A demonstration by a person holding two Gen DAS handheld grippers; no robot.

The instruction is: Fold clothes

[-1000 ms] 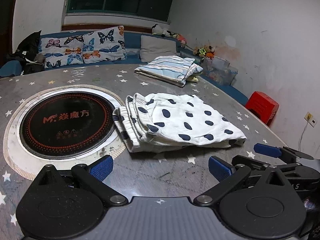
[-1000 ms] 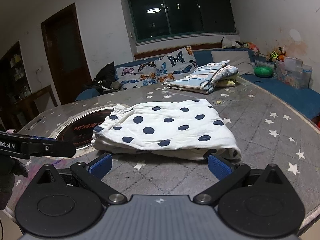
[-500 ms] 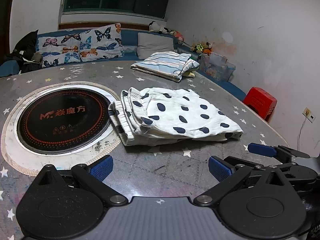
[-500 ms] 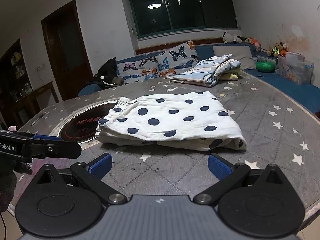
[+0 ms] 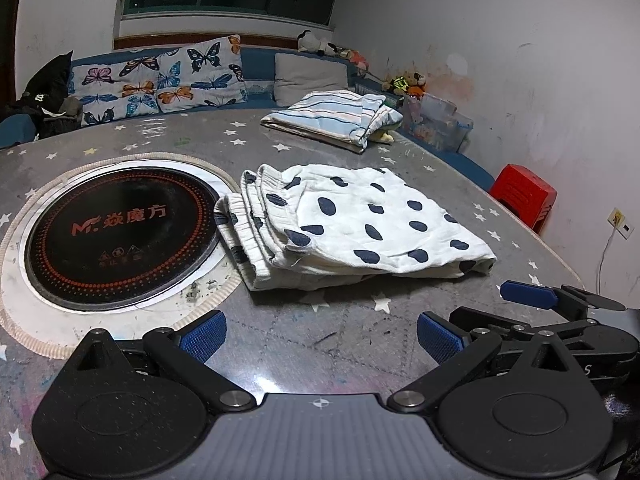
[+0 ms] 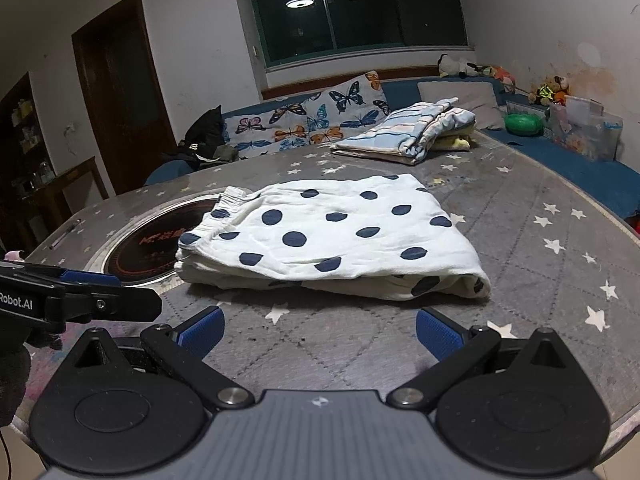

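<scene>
White shorts with dark blue dots (image 5: 352, 224) lie folded on the grey star-patterned table (image 5: 304, 344), also seen in the right wrist view (image 6: 332, 236). My left gripper (image 5: 320, 336) is open and empty, a short way in front of the shorts. My right gripper (image 6: 320, 332) is open and empty, also just short of the shorts' near edge. The right gripper's blue fingertip (image 5: 528, 294) shows at the right of the left wrist view. The left gripper's finger (image 6: 92, 296) shows at the left of the right wrist view.
A round black induction plate (image 5: 120, 232) is set into the table left of the shorts. A folded striped garment (image 5: 336, 120) lies at the table's far side. A bench with butterfly pillows (image 5: 160, 80), a plastic box (image 5: 436, 124) and a red stool (image 5: 524, 196) surround the table.
Both grippers have drawn back from the folded shorts and risen slightly, so the shorts sit farther away. The shorts have not moved. Both grippers stay open.
</scene>
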